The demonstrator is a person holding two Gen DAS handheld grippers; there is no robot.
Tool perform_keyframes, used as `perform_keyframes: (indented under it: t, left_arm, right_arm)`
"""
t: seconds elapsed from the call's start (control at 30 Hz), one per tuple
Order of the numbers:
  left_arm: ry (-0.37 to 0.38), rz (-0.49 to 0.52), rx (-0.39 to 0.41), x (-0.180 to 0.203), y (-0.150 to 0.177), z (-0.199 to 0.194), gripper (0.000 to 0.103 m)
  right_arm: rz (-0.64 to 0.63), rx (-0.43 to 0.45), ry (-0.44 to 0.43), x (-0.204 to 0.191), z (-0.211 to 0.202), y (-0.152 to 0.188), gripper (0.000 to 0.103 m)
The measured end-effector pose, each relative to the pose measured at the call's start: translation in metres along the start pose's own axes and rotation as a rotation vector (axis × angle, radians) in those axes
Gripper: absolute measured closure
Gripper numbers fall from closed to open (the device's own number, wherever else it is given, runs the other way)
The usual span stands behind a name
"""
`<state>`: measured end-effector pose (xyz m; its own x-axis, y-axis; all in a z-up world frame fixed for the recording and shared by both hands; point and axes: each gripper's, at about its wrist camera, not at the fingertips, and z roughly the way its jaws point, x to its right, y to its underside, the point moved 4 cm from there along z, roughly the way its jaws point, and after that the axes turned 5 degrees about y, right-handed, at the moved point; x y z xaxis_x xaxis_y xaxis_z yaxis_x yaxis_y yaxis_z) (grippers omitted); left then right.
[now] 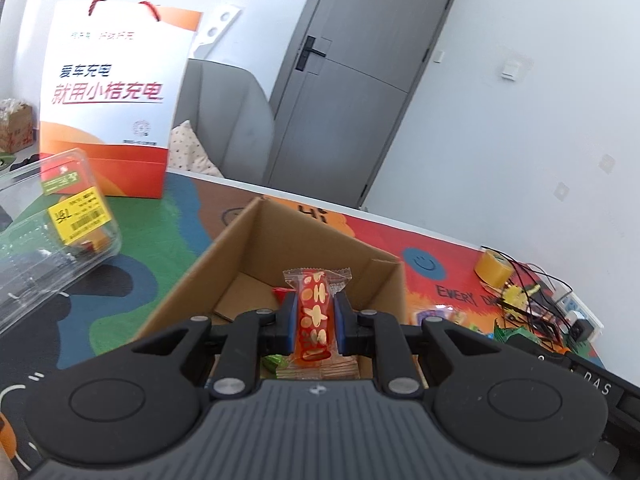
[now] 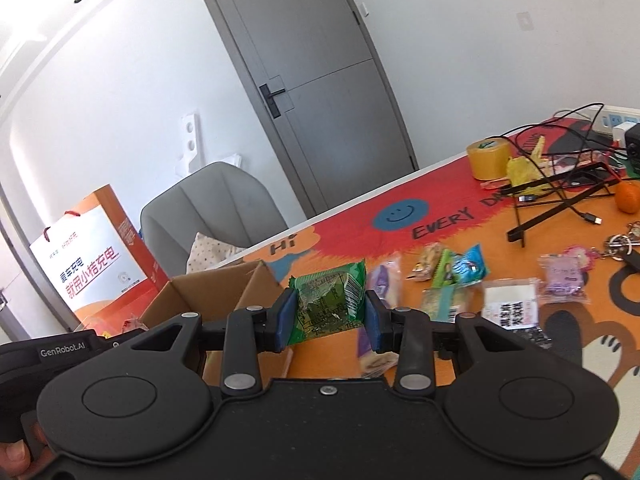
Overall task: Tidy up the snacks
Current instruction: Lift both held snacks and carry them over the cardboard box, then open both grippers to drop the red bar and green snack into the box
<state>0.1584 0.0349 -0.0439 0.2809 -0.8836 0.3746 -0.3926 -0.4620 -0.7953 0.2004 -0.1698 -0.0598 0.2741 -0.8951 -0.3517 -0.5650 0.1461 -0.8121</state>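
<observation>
My left gripper is shut on a red snack packet with yellow shapes, held upright over the open cardboard box. Several wrapped snacks lie on the box floor under it. In the right wrist view my right gripper is shut on a green snack packet, just right of the same cardboard box. Several loose snack packets lie on the colourful mat beyond it. The left gripper's black body shows at the left edge, with fingers of a hand on it.
A clear plastic container with a yellow label lies left of the box, a white and orange paper bag behind it. A yellow tape roll, tangled cables, a black stand and an orange fruit crowd the far right. A grey chair stands beyond the table.
</observation>
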Motion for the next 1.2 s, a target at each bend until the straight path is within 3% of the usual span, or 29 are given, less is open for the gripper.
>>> perform_keyframes:
  t: [0.27,1.2]
  left_arm:
    - [-0.009,-0.031,-0.016,-0.022,-0.004,0.005,0.085]
    - [-0.003,-0.083,0.000,-0.053,-0.011,-0.017,0.066]
  right_arm:
    - [-0.029,-0.024,-0.024,-0.028,0.015,0.003,0.066]
    - [-0.121,-0.092,-0.107,-0.097,0.016,0.016,0.063]
